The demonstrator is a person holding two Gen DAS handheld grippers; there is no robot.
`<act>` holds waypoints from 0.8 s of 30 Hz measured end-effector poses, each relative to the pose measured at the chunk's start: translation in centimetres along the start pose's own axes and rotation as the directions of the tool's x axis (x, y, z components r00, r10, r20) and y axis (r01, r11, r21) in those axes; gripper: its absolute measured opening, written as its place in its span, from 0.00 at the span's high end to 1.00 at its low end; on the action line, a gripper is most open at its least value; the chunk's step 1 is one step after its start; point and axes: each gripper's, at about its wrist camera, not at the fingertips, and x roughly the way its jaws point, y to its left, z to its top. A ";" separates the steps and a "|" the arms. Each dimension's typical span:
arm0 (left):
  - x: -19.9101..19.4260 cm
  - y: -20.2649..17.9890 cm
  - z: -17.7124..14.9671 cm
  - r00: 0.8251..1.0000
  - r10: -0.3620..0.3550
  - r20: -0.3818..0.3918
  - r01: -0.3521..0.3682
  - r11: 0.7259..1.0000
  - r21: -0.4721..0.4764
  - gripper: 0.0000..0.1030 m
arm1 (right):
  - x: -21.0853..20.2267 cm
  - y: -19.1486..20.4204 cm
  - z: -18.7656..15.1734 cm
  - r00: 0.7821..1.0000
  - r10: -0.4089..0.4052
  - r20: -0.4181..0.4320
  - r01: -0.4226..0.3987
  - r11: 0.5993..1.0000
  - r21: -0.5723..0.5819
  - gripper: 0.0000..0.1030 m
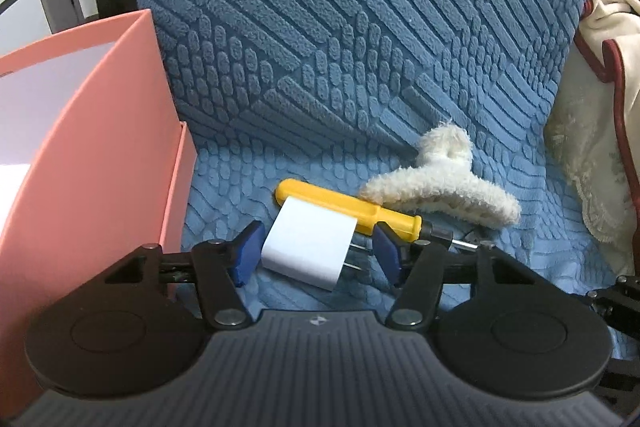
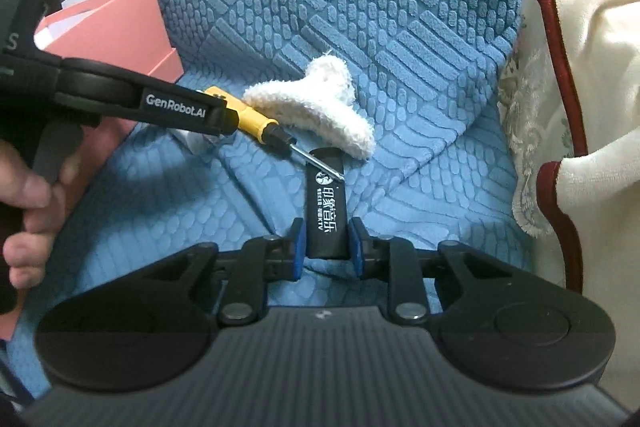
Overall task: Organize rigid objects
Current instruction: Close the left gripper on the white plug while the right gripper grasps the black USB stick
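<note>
A white charger plug [image 1: 308, 247] lies on the blue cushion between the jaws of my left gripper [image 1: 316, 253]. There is a gap on the prong side, so the pads are not pressing it. Behind it lies a yellow-handled screwdriver [image 1: 328, 205], and a fluffy white hair claw [image 1: 440, 187] sits beyond that. My right gripper [image 2: 326, 247] is shut on the near end of a black lighter [image 2: 325, 203] with white print. The screwdriver [image 2: 248, 117] has its metal tip resting over the lighter's far end. An open pink box [image 1: 100, 147] stands at the left.
The blue textured cover [image 1: 360, 27] runs up the seat back behind the objects. A cream blanket with red trim [image 2: 580, 67] hangs at the right. In the right wrist view a person's hand [image 2: 28, 187] holds the left gripper's handle at the left edge.
</note>
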 end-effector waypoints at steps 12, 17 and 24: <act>-2.9 -0.3 -2.4 0.998 -0.053 -0.028 0.053 0.998 -0.016 0.54 | -1.4 0.3 -1.5 0.999 -0.039 -0.009 0.039 0.998 0.049 0.75; -4.8 -0.6 -4.2 0.998 -0.059 -0.029 0.058 0.998 -0.017 0.54 | -3.0 1.0 -2.8 0.999 -0.047 -0.017 0.048 0.996 0.076 0.75; -7.5 -0.3 -7.0 0.995 -0.085 -0.054 0.082 0.995 -0.058 0.54 | -5.7 3.0 -4.8 0.997 -0.052 -0.049 0.058 0.990 0.131 0.74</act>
